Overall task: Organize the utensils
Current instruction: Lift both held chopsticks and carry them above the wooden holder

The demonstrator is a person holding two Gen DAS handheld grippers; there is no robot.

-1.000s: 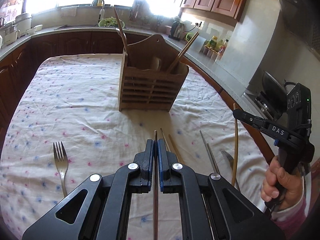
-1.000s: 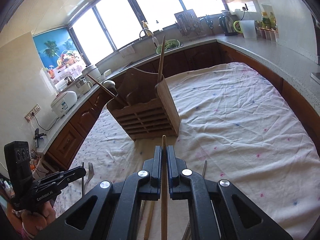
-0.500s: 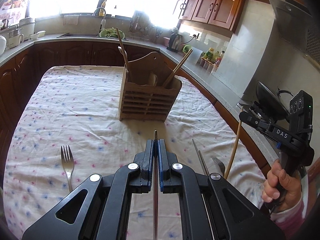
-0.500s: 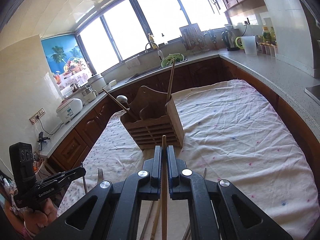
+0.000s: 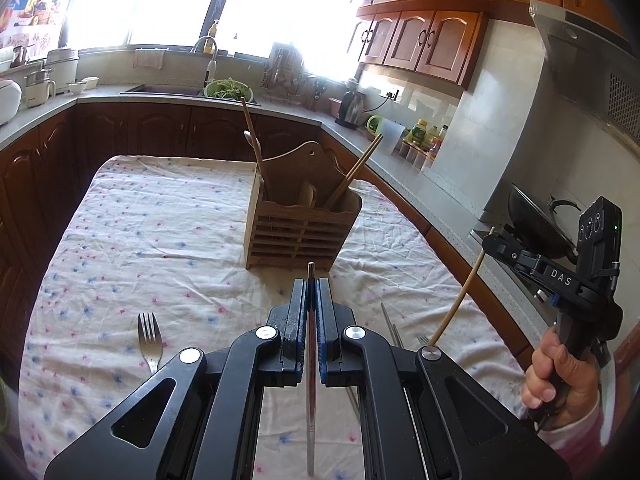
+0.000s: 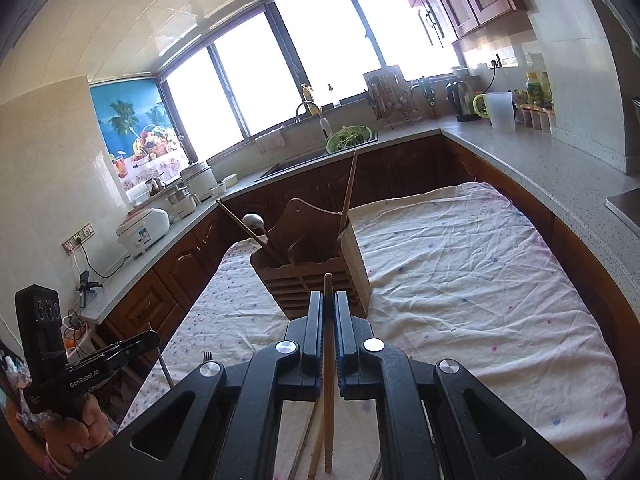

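My left gripper (image 5: 311, 286) is shut on a thin metal chopstick (image 5: 311, 360) that runs straight out between its pads, above the tablecloth. My right gripper (image 6: 328, 298) is shut on a wooden chopstick (image 6: 328, 380). The left wrist view shows that right gripper (image 5: 491, 240) at the right edge, its wooden chopstick (image 5: 460, 292) hanging slanted down. A slatted wooden utensil holder (image 5: 300, 232) (image 6: 320, 284) stands ahead of both grippers on the table. It holds wooden chopsticks (image 5: 354, 172) and spoons (image 6: 254, 222).
A fork (image 5: 149, 336) lies on the flowered tablecloth (image 5: 160, 240) at the left. More metal chopsticks (image 5: 390, 326) and another fork (image 5: 422, 338) lie near the front right. Counters, a sink and cabinets ring the table; a wok (image 5: 536, 224) sits at the right.
Both grippers have risen with their chopsticks and tipped upward. The holder now sits farther off and lower in both views. The wooden chopstick's lower end has lifted off the cloth.
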